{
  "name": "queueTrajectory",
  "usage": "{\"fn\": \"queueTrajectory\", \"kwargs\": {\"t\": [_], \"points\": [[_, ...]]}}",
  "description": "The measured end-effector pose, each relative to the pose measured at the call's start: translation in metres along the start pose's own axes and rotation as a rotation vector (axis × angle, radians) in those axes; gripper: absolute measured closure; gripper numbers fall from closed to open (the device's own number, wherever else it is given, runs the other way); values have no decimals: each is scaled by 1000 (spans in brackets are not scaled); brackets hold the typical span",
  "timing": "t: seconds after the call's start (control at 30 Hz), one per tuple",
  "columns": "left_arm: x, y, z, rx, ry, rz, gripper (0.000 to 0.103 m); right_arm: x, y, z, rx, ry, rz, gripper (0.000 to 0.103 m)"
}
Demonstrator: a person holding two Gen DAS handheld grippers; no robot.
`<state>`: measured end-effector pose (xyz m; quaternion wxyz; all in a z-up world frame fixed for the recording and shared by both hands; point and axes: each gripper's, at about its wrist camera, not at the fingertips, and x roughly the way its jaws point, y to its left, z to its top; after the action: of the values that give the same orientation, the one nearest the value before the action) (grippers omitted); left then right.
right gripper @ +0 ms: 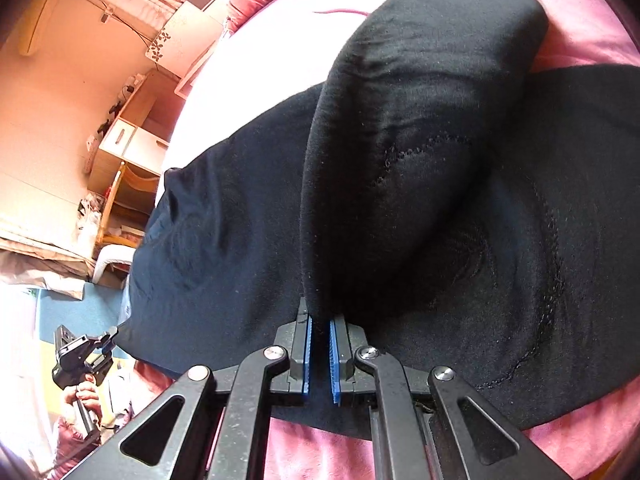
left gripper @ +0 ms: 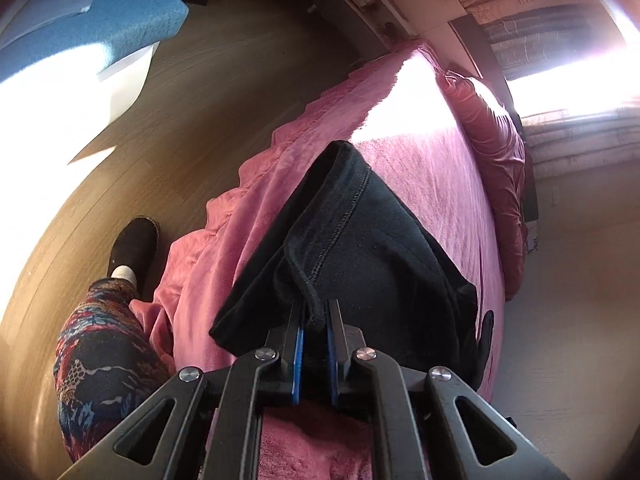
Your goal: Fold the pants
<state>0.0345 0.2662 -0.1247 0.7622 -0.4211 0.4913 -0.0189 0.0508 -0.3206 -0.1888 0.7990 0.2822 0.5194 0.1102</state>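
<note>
Black pants [left gripper: 360, 248] lie on a bed covered by a pink blanket [left gripper: 420, 168]. My left gripper [left gripper: 316, 308] is shut on a seamed edge of the cloth, which rises bunched between its blue pads [left gripper: 299, 344]. In the right wrist view the pants [right gripper: 420, 160] fill most of the frame. A thick fold of them stands up from my right gripper [right gripper: 320, 316], which is shut on that fold. The left gripper [right gripper: 107, 340] also shows there at the lower left, held by a hand at the far edge of the cloth.
The person's leg in patterned trousers and a black slipper [left gripper: 132, 248] stand on the wood floor [left gripper: 192, 100] beside the bed. A red pillow [left gripper: 496, 128] lies at the bed's head. A wooden bedside cabinet [right gripper: 124, 140] and a blue mat [left gripper: 112, 28] are farther off.
</note>
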Motion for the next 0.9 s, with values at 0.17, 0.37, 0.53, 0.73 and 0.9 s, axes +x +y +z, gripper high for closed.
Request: {"fn": "queueTrajectory", "kwargs": {"t": [0.17, 0.37, 0.53, 0.73, 0.9], "points": [[-22, -34, 17, 138, -81, -43, 95, -35, 6, -3, -27, -51, 39, 96], [3, -7, 3, 166, 8, 90, 95, -32, -13, -22, -18, -8, -13, 97], [15, 16, -7, 140, 45, 129, 95, -33, -10, -27, -64, 3, -60, 97], [6, 15, -10, 147, 35, 117, 95, -47, 1, -36, -152, 5, -92, 97], [18, 13, -14, 166, 62, 189, 91, -15, -11, -39, -95, 69, -100, 97]]}}
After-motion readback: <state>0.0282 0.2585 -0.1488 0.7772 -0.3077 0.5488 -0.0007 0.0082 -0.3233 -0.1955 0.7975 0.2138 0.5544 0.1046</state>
